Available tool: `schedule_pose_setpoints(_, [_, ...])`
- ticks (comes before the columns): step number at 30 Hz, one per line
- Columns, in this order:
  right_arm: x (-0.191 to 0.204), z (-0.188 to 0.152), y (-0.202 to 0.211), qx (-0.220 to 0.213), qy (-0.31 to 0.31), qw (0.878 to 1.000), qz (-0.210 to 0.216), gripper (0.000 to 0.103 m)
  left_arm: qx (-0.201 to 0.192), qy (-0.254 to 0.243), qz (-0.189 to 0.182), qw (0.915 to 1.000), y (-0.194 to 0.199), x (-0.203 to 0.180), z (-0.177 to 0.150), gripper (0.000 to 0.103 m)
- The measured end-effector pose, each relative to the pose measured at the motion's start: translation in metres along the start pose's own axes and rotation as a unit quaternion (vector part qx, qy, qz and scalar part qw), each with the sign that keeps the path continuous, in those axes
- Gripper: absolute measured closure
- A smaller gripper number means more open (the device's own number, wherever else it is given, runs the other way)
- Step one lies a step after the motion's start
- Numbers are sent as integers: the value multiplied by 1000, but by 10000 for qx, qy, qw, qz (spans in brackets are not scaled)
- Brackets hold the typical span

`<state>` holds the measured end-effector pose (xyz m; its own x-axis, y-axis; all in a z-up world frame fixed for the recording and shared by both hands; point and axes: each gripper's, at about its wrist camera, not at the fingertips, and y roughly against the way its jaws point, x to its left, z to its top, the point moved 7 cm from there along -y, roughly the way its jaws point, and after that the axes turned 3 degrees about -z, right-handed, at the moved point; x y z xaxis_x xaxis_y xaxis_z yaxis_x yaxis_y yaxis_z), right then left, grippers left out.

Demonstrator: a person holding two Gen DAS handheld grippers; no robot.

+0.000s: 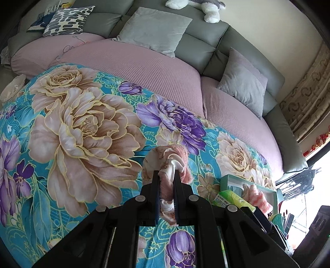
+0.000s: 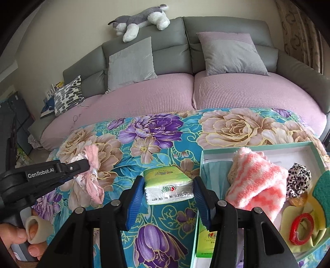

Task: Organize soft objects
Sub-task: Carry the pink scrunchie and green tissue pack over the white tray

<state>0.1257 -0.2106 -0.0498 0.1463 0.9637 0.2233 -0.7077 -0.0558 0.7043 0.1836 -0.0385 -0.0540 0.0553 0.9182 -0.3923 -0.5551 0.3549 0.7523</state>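
Note:
My left gripper [image 1: 166, 174] is shut on a pink and white scrunchie [image 1: 171, 158] and holds it just above the floral blanket [image 1: 82, 127]. It also shows in the right wrist view [image 2: 87, 165], with the scrunchie [image 2: 92, 177] hanging from it at the left. My right gripper [image 2: 168, 183] is open, its blue pads on either side of a green tissue pack [image 2: 168, 185] that lies on the blanket. I cannot tell if the pads touch the pack. A mint green box [image 2: 206, 153] at the right holds a pink striped fluffy cloth [image 2: 255, 181].
The box also holds a leopard scrunchie [image 2: 299, 181], a red ring [image 2: 302, 228], a green sponge [image 2: 321, 187] and a second tissue pack [image 2: 204, 243]. Behind the blanket is a grey sofa [image 2: 226, 26] with pink seat covers, cushions and a plush dog [image 2: 142, 19].

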Motion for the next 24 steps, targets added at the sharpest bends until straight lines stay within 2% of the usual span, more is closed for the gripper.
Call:
schedule_pose_setpoints(14, [-11,-18,42,-228,-93,9996,-109,52,-141,-382,-284,9988,21,-22,-18,92])
schedule_pose_setpoints(24, [-61,-27,75,-442,-621,9963,-405,52,-248,-871,-537,9944,31,-51,-32,92])
